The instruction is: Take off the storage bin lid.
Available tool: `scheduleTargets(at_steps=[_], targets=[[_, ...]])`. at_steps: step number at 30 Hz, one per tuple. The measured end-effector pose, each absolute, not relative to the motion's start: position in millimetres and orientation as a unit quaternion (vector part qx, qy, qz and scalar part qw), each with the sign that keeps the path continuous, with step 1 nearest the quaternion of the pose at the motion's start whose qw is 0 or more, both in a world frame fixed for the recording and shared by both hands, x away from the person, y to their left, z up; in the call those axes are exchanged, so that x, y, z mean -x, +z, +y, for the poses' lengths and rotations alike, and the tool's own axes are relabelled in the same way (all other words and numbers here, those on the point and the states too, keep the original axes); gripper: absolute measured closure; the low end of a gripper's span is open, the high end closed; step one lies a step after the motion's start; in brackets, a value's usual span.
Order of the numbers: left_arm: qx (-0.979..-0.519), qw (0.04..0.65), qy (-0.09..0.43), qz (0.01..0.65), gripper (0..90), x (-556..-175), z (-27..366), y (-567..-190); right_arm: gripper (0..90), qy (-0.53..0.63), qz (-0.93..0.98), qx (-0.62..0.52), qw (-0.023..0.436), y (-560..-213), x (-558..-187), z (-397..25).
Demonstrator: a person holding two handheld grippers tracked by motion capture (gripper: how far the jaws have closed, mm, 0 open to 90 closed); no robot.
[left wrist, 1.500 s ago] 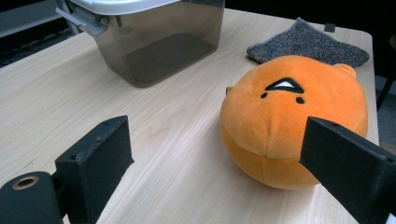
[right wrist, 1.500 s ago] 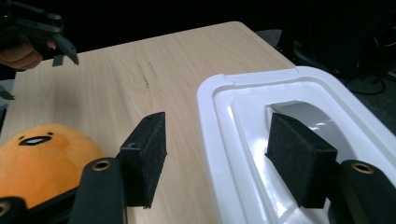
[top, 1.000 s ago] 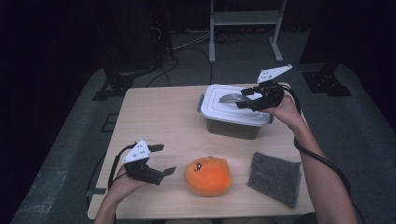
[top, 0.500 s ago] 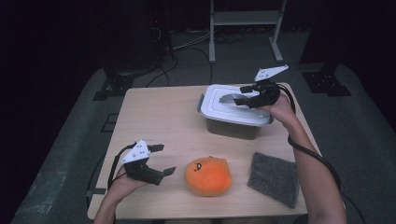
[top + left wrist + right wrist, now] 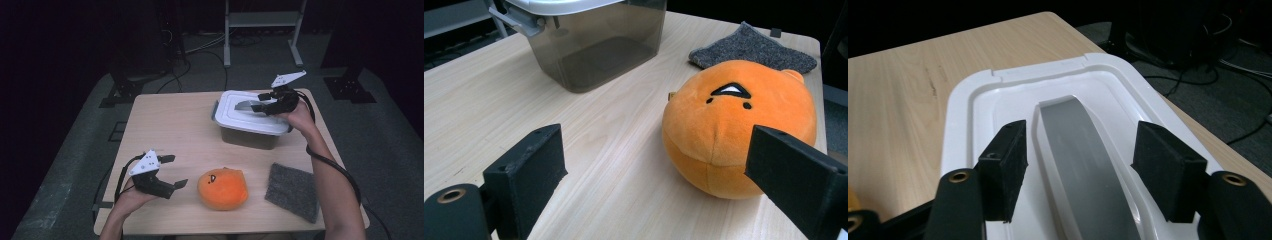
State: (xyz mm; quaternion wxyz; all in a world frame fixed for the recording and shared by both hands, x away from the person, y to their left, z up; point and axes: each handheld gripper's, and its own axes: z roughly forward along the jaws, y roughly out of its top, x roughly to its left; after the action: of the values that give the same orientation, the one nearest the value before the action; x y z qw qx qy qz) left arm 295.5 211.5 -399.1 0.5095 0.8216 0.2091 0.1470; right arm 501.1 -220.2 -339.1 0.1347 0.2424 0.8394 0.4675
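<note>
- The desk [image 5: 170,125] carries a smoky bin [image 5: 248,136] at its far right, white lid [image 5: 235,107] on; through the wall it looks empty.
- The right hand-held gripper [image 5: 1075,170] hangs wide open astride the grey lid handle [image 5: 1083,150], gripping nothing; an off-centre squeeze could skid off and jolt the bin.
- The left hand-held gripper [image 5: 659,185] gapes empty beside the orange plush [image 5: 739,125], which could roll if nudged.

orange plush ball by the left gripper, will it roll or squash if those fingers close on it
The orange plush ball looks soft and seamed, so it would probably squash between the fingers rather than slip. Its round shape suggests a push could roll it across the wooden table. It is likely light for its size.
</note>
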Motion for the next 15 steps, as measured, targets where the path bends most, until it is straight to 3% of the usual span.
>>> scheduleTargets(at_steps=[8,15], targets=[[-0.820,0.511,0.146,0.212,8.4,-295.2,213.2,-398.7,55.3,0.458,0.846,-0.241,0.130,-341.8,-501.2,-218.1],[-0.822,0.509,0.144,0.211,8.4,-295.2,212.7,-399.2,59.1,0.460,0.848,-0.233,0.125,-341.5,-495.9,-217.5]])
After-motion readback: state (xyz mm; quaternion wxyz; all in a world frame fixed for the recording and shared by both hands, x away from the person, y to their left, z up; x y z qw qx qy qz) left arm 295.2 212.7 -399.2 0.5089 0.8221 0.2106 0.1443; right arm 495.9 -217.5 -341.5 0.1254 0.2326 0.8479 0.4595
